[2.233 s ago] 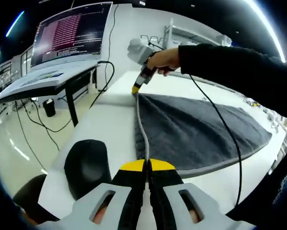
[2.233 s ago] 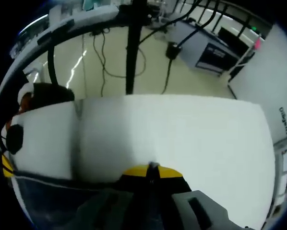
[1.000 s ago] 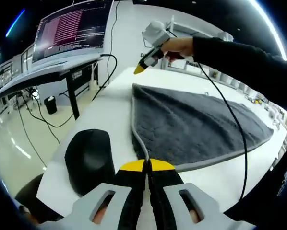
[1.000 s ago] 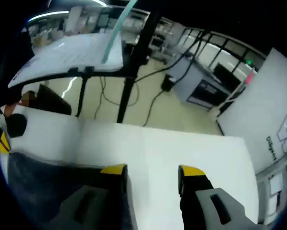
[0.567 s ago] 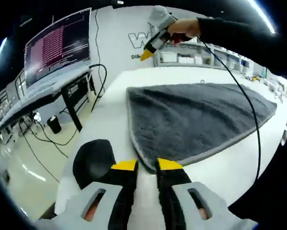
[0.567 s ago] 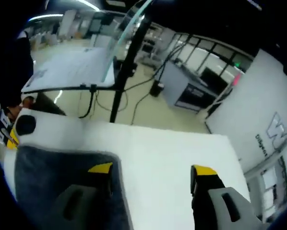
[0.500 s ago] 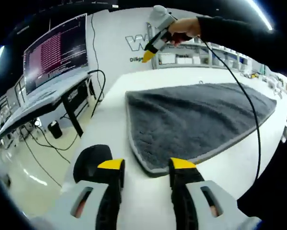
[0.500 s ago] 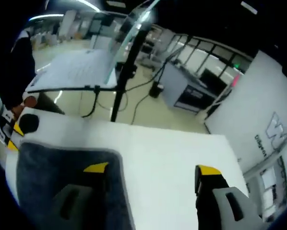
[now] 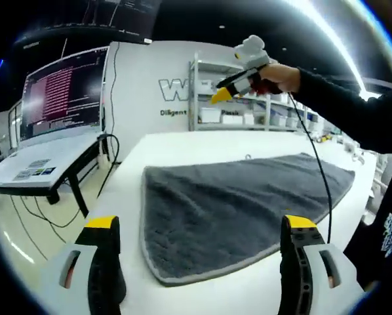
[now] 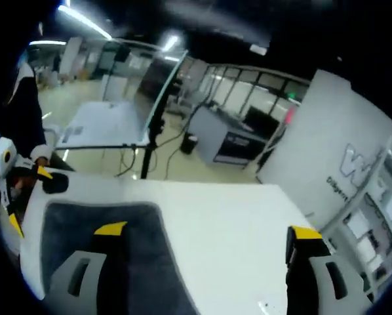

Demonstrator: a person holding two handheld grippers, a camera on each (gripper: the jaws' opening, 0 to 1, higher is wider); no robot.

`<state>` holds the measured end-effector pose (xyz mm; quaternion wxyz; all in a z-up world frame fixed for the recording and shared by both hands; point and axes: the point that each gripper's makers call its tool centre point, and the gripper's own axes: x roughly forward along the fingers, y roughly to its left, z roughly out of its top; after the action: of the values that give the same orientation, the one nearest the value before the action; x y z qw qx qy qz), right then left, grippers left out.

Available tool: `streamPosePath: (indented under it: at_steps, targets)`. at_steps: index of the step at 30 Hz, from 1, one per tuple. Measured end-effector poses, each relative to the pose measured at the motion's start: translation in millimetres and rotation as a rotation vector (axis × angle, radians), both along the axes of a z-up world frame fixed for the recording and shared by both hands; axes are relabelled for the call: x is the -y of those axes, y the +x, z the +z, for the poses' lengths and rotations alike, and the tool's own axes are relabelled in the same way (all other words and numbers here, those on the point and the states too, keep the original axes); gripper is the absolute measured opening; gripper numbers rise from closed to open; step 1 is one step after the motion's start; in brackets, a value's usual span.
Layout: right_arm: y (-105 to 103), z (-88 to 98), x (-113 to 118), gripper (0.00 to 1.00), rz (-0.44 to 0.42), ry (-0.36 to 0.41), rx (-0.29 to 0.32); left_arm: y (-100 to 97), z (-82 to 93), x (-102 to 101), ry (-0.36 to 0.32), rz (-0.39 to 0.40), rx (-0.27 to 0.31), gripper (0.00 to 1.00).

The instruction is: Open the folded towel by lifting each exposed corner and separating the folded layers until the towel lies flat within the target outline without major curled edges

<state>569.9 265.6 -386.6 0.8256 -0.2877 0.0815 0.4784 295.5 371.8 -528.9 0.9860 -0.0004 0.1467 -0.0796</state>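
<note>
— Where is the towel [image 9: 238, 210]?
— Spread on the white bench [image 9: 183, 146], grey, one corner near the left tool [image 9: 199, 226].
— And that tool?
— Jaws wide, holding nothing, above the bench.
— The right tool [image 10: 202, 231]?
— Also wide and empty, raised in a hand [image 9: 282, 77].

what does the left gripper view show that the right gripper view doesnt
Left gripper view alone: a monitor with pinkish text on a desk, a white wall with lettering, metal shelving, and the right gripper held in a hand above the table, trailing a black cable.

Right gripper view alone: a glossy floor, a dark cabinet and the left gripper at the frame's left edge.

Both: the dark grey towel spread on the white table, with each view's own jaws wide apart.
</note>
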Motion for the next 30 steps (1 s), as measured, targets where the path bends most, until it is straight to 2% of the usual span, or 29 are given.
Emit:
streamPosePath:
  at_steps: [5,8,11,14,15,18,22,27,30]
  targets:
    - [-11.5,34.5,48.8,1.0,-0.043,0.123,0.032,7.5,12.3,-4.3,0.002,0.009,0.019,0.99]
    - [-18.0,44.8,90.3,1.0,-0.096,0.144,0.09,13.6,12.4,-4.3,0.015,0.01,-0.004,0.99]
    - [-25.7,49.4,130.9,1.0,-0.145,0.187,0.079,20.4,14.2,-2.5,0.013,0.016,-0.007,1.0]
    - [-26.9,55.0,172.4,1.0,-0.21,0.215,0.104,26.8,19.3,7.5,0.004,-0.015,0.001,0.99]
    - [-28.3,56.3,184.3,1.0,-0.222,0.22,0.111,27.8,19.4,14.6,0.013,-0.05,-0.006,0.99]
    - [-34.0,56.6,221.2,1.0,-0.276,0.243,0.094,34.1,24.3,20.8,0.006,-0.058,0.002,0.99]
    - [-45.3,59.6,272.3,1.0,-0.347,0.287,0.104,43.5,33.9,28.2,-0.003,-0.064,0.021,1.0]
    - [-56.7,50.1,333.9,1.0,-0.429,0.305,0.102,55.9,42.5,34.9,-0.049,-0.071,0.043,1.0]
    - [-62.3,44.4,367.8,1.0,-0.48,0.316,0.1,61.5,41.6,42.0,-0.051,-0.076,0.038,1.0]
